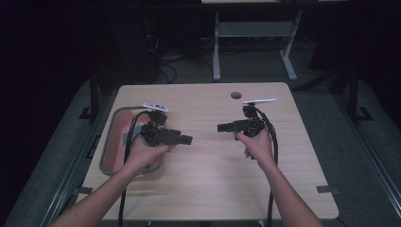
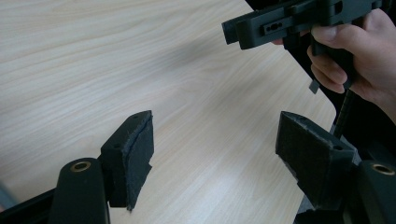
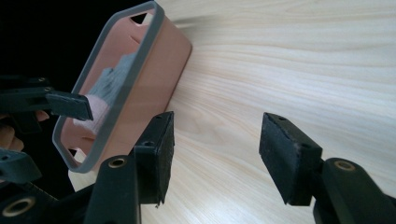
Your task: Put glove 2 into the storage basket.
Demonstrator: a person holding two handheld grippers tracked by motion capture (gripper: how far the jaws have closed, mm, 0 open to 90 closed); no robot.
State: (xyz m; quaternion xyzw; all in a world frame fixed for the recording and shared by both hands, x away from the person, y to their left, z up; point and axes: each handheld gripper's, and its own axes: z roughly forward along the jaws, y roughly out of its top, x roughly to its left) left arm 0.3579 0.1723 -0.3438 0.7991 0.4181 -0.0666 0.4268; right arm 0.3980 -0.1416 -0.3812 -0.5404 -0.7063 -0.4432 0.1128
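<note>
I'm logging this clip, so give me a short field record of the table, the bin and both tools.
table: light wood, bare between the hands
bin: pink, grey rim, at the table's left edge, something grey inside
left tool: open, nothing between its pads, beside the bin, pointing toward the right tool
right tool: open, nothing between its pads, pointing toward the left tool

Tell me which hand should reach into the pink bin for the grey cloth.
Left, most likely. The left tool hangs open right beside the pink bin, where the grey cloth lies. The right tool, also open and empty, sits across the table and would have to cross past the left hand.
</note>
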